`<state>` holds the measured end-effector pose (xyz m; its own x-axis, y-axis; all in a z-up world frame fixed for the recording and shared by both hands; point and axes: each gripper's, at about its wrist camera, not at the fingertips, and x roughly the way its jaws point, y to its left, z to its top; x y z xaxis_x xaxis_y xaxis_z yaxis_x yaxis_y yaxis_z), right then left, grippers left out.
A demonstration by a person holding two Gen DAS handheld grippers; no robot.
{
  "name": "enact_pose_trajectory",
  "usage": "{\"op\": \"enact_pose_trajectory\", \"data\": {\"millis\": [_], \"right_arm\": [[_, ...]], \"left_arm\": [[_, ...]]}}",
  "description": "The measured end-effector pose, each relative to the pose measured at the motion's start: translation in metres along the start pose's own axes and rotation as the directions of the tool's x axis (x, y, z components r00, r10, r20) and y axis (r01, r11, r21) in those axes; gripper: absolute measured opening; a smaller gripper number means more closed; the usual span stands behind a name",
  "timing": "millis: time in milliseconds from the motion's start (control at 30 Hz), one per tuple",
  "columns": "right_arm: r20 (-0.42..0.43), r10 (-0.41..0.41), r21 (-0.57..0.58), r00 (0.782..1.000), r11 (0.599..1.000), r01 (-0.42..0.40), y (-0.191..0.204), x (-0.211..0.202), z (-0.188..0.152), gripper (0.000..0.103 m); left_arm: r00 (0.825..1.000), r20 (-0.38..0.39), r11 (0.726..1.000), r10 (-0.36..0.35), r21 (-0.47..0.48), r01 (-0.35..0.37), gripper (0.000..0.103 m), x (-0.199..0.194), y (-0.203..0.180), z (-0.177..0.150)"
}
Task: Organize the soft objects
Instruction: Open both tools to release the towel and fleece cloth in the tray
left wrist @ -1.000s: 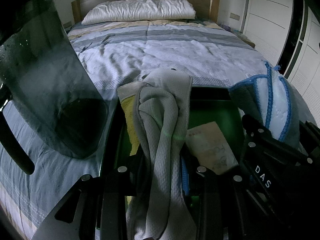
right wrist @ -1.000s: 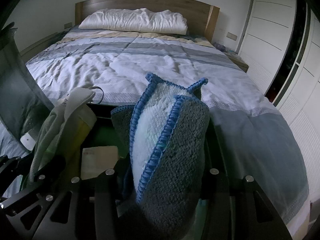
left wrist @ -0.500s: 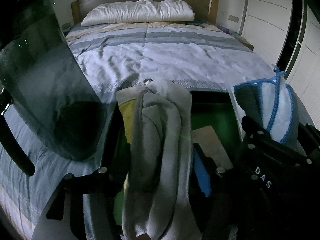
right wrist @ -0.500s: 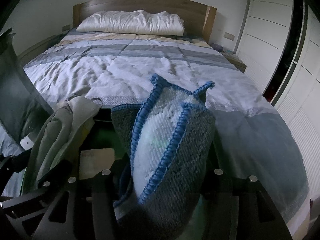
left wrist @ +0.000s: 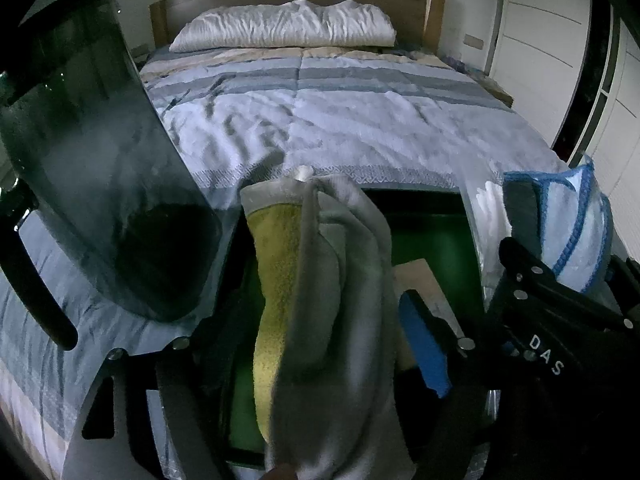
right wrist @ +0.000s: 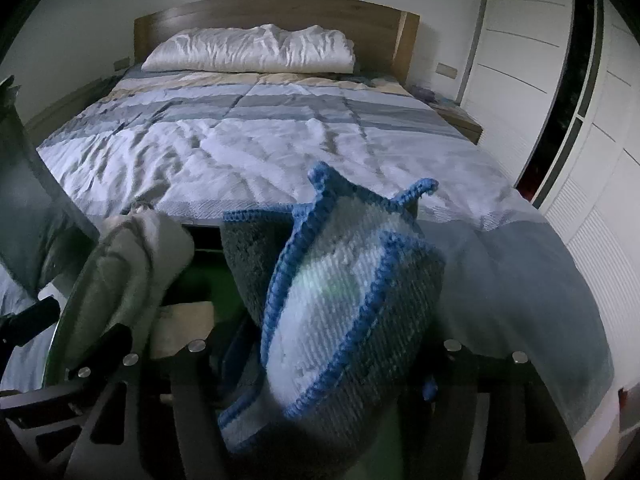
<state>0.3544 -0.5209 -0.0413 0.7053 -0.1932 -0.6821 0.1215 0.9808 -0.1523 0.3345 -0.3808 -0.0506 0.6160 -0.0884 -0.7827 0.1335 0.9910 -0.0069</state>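
A grey cloth (left wrist: 352, 280) folded with a yellow towel (left wrist: 280, 280) stands upright between the fingers of my left gripper (left wrist: 320, 320). Its jaws are opening, and a gap shows beside the towel. A knitted grey-and-white cloth with blue edging (right wrist: 340, 292) leans between the fingers of my right gripper (right wrist: 324, 344). These jaws are opening too, and the cloth sags to one side. Both bundles hang over a dark storage box (left wrist: 412, 194) with a green inside, at the foot of the bed. The knitted cloth (left wrist: 572, 232) also shows at the right of the left wrist view.
The box's tinted lid (left wrist: 100, 184) stands raised on the left. A paper card (left wrist: 420, 280) lies inside the box. Beyond it stretches the bed (left wrist: 340, 120) with a striped quilt and a white pillow (left wrist: 280, 26). White wardrobe doors (right wrist: 520, 80) line the right side.
Both grippers' fingers have spread apart. The grey cloth and yellow towel have loosened and widened between the left fingers. The knitted cloth has slumped and tipped to the right.
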Motion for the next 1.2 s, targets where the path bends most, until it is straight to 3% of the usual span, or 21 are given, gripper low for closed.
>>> {"op": "enact_pose_trajectory", "data": {"millis": [333, 1200], "right_arm": [[0.008, 0.003, 0.041, 1.0, 0.999, -0.003, -0.01, -0.007, 0.001, 0.074], [0.003, 0.035, 0.031, 0.999, 0.999, -0.035, -0.01, -0.029, 0.013, 0.076]], "left_arm": [[1.0, 0.016, 1.0, 0.002, -0.008, -0.002, 0.089, -0.004, 0.003, 0.005], [0.996, 0.083, 1.0, 0.025, -0.012, -0.024, 0.09, -0.034, 0.013, 0.016]]}}
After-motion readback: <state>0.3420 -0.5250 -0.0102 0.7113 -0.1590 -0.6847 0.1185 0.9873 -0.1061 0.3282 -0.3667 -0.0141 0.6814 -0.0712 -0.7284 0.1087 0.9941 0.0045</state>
